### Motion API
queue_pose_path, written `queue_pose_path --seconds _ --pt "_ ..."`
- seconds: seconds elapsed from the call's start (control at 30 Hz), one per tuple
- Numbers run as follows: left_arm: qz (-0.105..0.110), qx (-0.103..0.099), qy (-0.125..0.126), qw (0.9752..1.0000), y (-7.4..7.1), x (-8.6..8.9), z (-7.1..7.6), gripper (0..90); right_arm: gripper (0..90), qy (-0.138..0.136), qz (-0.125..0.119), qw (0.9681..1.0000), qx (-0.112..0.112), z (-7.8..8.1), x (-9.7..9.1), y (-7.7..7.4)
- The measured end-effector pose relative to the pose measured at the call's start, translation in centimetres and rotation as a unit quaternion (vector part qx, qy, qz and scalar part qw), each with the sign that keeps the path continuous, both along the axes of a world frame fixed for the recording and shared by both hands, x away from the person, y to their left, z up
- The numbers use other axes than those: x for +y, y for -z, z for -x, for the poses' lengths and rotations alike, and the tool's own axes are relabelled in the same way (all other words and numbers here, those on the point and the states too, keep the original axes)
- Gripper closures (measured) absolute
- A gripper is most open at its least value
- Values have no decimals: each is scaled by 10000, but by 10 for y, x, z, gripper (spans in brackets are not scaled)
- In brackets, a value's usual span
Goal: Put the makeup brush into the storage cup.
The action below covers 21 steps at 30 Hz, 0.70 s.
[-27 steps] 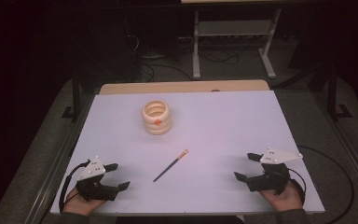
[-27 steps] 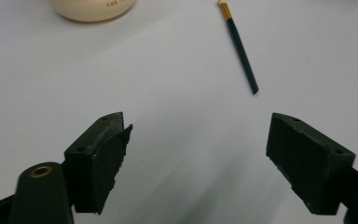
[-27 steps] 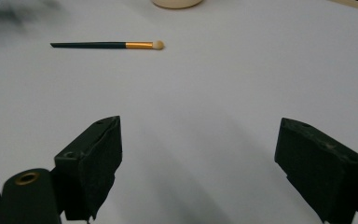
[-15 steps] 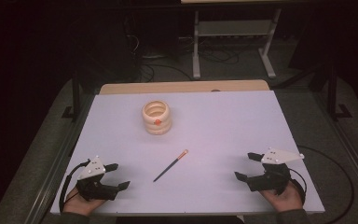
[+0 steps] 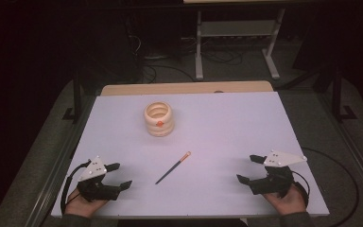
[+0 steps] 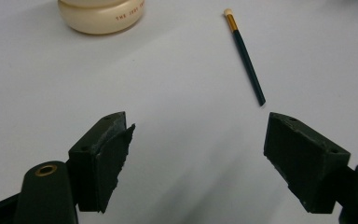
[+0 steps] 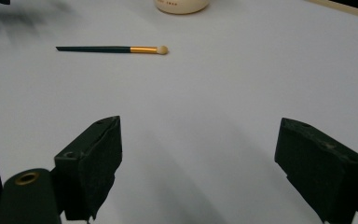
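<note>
A small brush (image 5: pixel 172 167) with a dark handle, gold ferrule and pale tip lies flat near the middle of the white table (image 5: pixel 227 127). Behind it stands a cream ribbed holder (image 5: pixel 159 118) with an orange mark. My left gripper (image 5: pixel 118 176) rests at the front left corner, open, nothing between its jaws. My right gripper (image 5: pixel 248 168) sits at the front right, also open and empty. The left gripper view shows the brush (image 6: pixel 245 52) ahead to the right and the holder (image 6: pixel 101 16) at the top. The right gripper view has the brush (image 7: pixel 112 49) ahead to the left.
A wooden strip (image 5: pixel 184 88) runs along the table's far edge. Beyond it a metal stand (image 5: pixel 236 42) and cables sit on the dark floor. Cables trail from both grippers. A dark frame rail (image 5: pixel 59 161) borders the table's left side.
</note>
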State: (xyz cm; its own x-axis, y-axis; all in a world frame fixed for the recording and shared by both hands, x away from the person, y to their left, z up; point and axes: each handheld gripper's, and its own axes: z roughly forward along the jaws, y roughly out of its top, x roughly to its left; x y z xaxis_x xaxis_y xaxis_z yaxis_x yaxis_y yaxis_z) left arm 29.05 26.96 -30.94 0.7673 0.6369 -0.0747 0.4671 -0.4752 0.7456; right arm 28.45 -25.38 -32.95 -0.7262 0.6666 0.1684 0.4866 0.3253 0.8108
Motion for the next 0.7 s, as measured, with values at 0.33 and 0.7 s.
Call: queue_pose_path --seconds 0.33,0.7 --pt "107 -112 -50 9999 -1 -3 -2 212 139 -7 -119 9999 -67 1 2 -1" --pt "201 -142 21 9997 -4 -8 -2 225 139 -58 -158 9998 -50 1 3 -1"
